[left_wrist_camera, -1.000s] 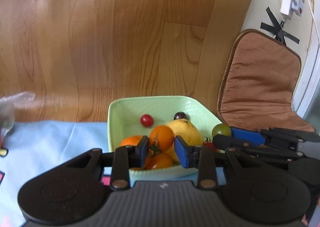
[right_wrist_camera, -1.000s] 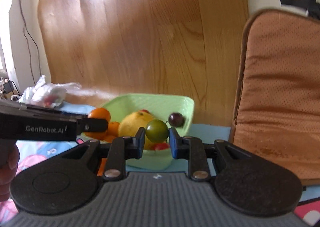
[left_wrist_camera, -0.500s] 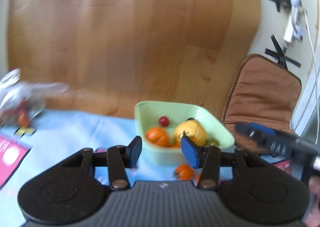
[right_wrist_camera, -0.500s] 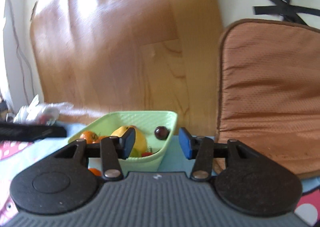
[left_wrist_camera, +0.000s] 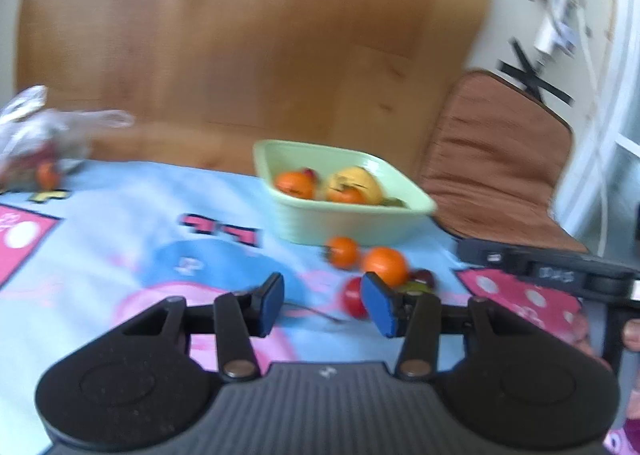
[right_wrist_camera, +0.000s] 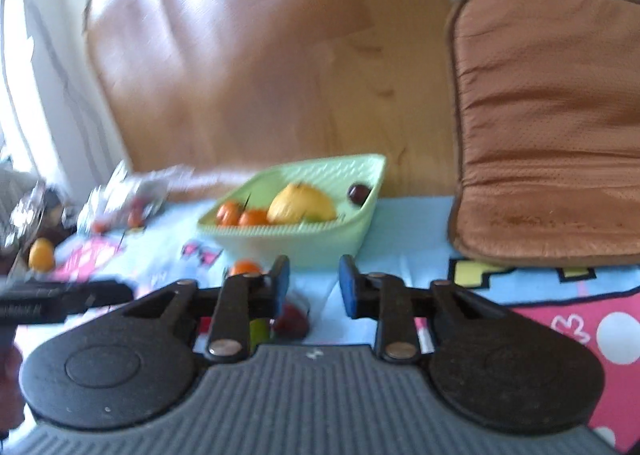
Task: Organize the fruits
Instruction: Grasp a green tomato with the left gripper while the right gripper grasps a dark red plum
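A pale green bowl (left_wrist_camera: 344,223) stands on the blue and pink cloth and holds orange fruits (left_wrist_camera: 296,185), a yellow fruit (left_wrist_camera: 356,183) and a dark grape (right_wrist_camera: 359,193). On the cloth in front of it lie two orange fruits (left_wrist_camera: 386,265), a red tomato (left_wrist_camera: 352,301) and a dark cherry (left_wrist_camera: 424,277). My left gripper (left_wrist_camera: 322,303) hovers over the cloth short of these; its jaws are closing with nothing between them. My right gripper (right_wrist_camera: 314,285) faces the bowl (right_wrist_camera: 296,243) with its jaws drawn narrow and empty. A red fruit (right_wrist_camera: 294,319) lies under its left finger.
A clear plastic bag (left_wrist_camera: 44,135) with small fruits lies at the cloth's far left, and a yellow fruit (right_wrist_camera: 40,253) beyond it. A brown cushion (left_wrist_camera: 500,175) sits right of the bowl. A wooden board (left_wrist_camera: 240,35) rises behind. The right gripper's body (left_wrist_camera: 540,271) reaches in from the right.
The left gripper let go of its orange fruit and the right its green grape over the bowl. Both pulled back from the bowl; the right jaws opened, then narrowed again.
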The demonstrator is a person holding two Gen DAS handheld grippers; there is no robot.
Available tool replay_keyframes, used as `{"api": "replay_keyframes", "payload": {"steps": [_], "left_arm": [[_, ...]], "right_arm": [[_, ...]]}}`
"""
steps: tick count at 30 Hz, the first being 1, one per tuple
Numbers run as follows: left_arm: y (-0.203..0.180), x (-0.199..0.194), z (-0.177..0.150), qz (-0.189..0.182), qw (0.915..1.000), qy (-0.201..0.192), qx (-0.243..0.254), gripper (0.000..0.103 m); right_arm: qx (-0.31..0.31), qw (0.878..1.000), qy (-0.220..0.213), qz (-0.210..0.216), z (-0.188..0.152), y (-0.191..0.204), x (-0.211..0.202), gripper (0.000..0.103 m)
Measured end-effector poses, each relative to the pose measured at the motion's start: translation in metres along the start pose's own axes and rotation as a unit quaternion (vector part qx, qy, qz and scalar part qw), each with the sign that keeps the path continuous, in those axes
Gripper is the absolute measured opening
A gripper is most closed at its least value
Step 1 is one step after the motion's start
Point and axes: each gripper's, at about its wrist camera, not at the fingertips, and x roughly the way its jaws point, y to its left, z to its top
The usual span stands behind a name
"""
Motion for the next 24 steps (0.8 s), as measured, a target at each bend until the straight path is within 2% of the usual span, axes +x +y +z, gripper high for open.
{"api": "replay_keyframes", "payload": {"steps": [3, 7, 9, 14, 18, 21, 24], "left_arm": [[-0.024, 0.006, -0.007, -0.028, 0.9991, 0.009, 0.031, 0.042], [-0.056, 0.016, -0.02, -0.026, 0.9938, 0.019, 0.107, 0.042], [-0.062, 0.022, -0.023, -0.028, 0.9922, 0.024, 0.119, 0.044], [-0.067, 0.039, -0.024, -0.021, 0.9908, 0.04, 0.127, 0.044], [-0.06, 0.05, -0.02, -0.017, 0.9928, 0.049, 0.108, 0.043], [-0.058, 0.057, -0.017, -0.009, 0.9939, 0.05, 0.098, 0.029], [-0.056, 0.056, -0.017, -0.01, 0.9947, 0.048, 0.09, 0.029]], "right_arm": [[0.002, 0.999, 0.028, 0.026, -0.001, -0.002, 0.008, 0.023], [0.011, 0.997, 0.065, 0.046, -0.003, -0.006, 0.024, 0.024], [0.02, 0.995, 0.078, 0.064, -0.002, -0.009, 0.029, 0.027], [0.051, 0.991, 0.092, 0.082, -0.001, -0.019, 0.031, 0.029], [0.087, 0.985, 0.109, 0.097, 0.0, -0.029, 0.037, 0.033], [0.072, 0.987, 0.107, 0.092, 0.0, -0.024, 0.036, 0.032], [0.048, 0.99, 0.102, 0.083, 0.0, -0.018, 0.031, 0.028]]}}
